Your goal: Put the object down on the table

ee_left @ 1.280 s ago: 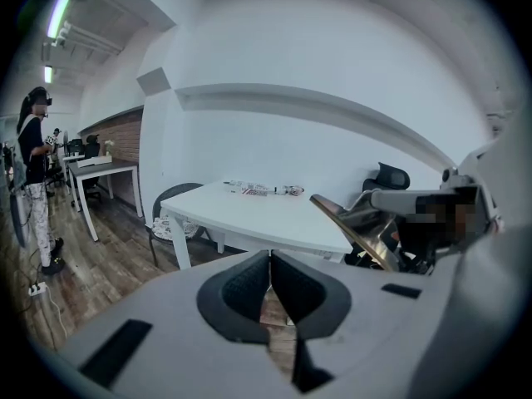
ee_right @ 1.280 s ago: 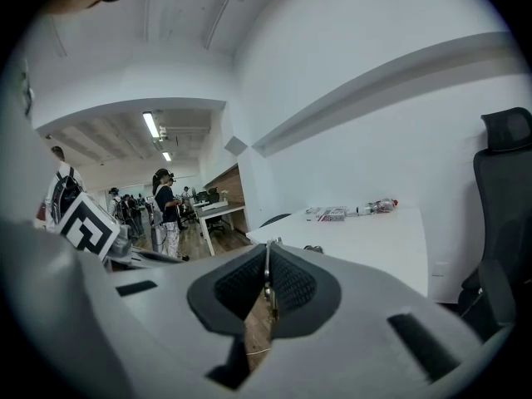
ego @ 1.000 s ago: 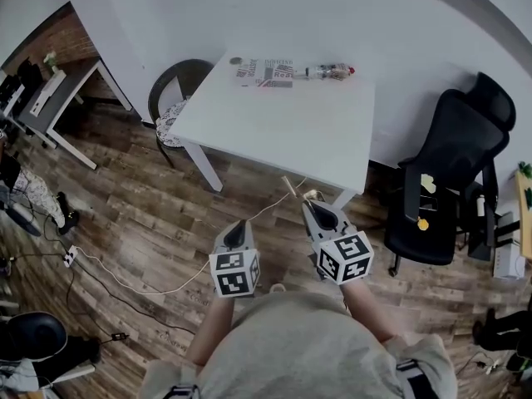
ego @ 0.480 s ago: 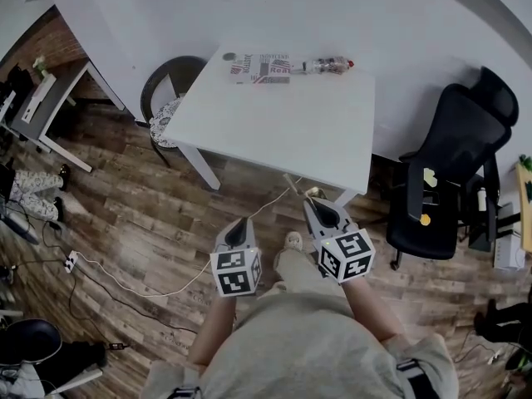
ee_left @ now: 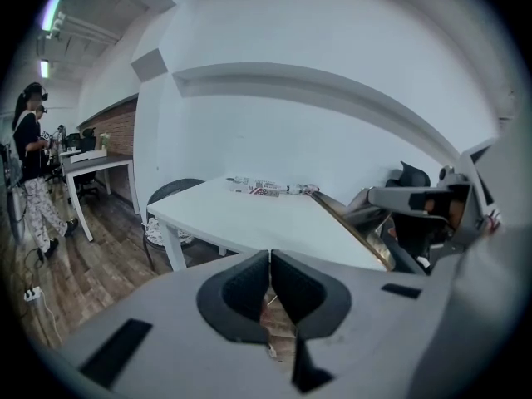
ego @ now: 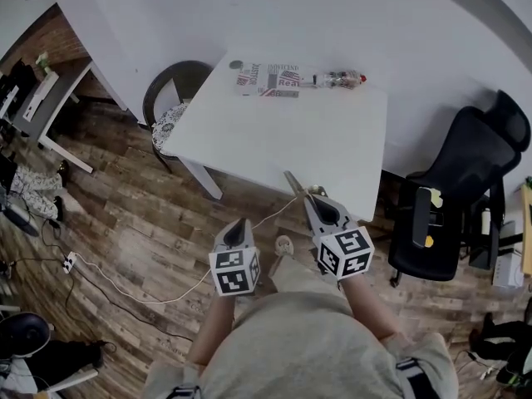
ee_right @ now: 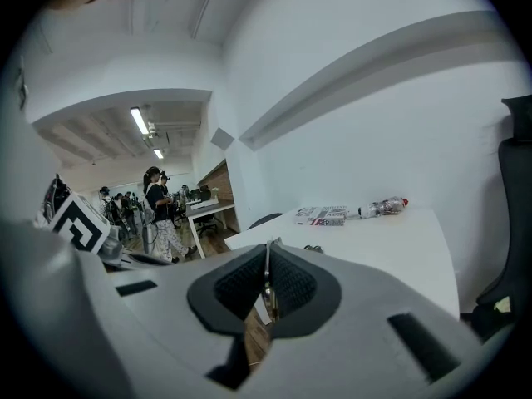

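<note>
My right gripper is shut on a thin flat metal strip that sticks forward and left from its jaws; the strip's tip reaches the near edge of the white table. The right gripper view shows the strip edge-on between the pads, with the table ahead. In the left gripper view the strip looks brassy and long. My left gripper hangs over the wooden floor short of the table, shut with nothing in it.
A printed booklet and a lying plastic bottle sit at the table's far edge by the wall. A round dark chair stands at the table's left, a black office chair at its right. A cable runs across the floor.
The person has stepped toward the table. Both grippers have come nearer to its front edge, and the strip's tip now reaches that edge. Both grips are unchanged.
</note>
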Action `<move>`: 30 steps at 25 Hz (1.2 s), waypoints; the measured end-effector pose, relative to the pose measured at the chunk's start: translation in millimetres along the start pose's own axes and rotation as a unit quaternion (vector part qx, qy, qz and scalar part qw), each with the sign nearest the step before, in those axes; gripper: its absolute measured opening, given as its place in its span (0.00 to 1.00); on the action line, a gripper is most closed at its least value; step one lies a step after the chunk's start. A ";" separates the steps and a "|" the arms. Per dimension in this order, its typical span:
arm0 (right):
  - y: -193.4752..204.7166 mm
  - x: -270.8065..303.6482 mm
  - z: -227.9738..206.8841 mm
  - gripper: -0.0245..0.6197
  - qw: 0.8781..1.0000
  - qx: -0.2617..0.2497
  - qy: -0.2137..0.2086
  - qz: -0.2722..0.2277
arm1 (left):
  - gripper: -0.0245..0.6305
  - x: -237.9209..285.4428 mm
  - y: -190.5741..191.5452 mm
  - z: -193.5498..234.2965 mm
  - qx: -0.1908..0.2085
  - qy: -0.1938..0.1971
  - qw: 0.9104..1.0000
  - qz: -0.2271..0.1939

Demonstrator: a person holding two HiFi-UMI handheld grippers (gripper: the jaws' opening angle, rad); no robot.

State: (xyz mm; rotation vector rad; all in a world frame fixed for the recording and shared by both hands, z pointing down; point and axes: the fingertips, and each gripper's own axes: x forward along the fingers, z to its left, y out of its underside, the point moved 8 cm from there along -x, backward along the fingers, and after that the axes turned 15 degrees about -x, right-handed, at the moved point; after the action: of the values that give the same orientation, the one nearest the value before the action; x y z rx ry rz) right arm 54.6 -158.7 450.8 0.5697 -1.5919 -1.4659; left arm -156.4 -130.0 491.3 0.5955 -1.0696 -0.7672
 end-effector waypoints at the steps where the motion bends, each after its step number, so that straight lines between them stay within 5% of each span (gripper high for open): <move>1: -2.6 7.1 -6.2 0.05 1.000 -0.001 -0.001 0.001 | 0.05 7.4 -6.5 -1.4 0.000 0.000 1.000 -0.001; 15: -14.8 92.7 -80.8 0.05 1.000 -0.004 -0.017 0.022 | 0.05 92.2 -70.6 -16.0 -0.002 -0.004 1.000 -0.001; 30: 15.4 168.8 -125.4 0.05 0.997 -0.007 -0.030 0.068 | 0.05 149.4 -91.2 -15.5 0.005 -0.014 1.000 0.026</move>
State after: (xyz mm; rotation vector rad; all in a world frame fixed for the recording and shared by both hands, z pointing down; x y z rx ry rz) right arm 75.3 -361.4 504.7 0.4038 -1.6329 -1.4034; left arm -124.8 -302.8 498.1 0.5637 -1.1107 -0.7265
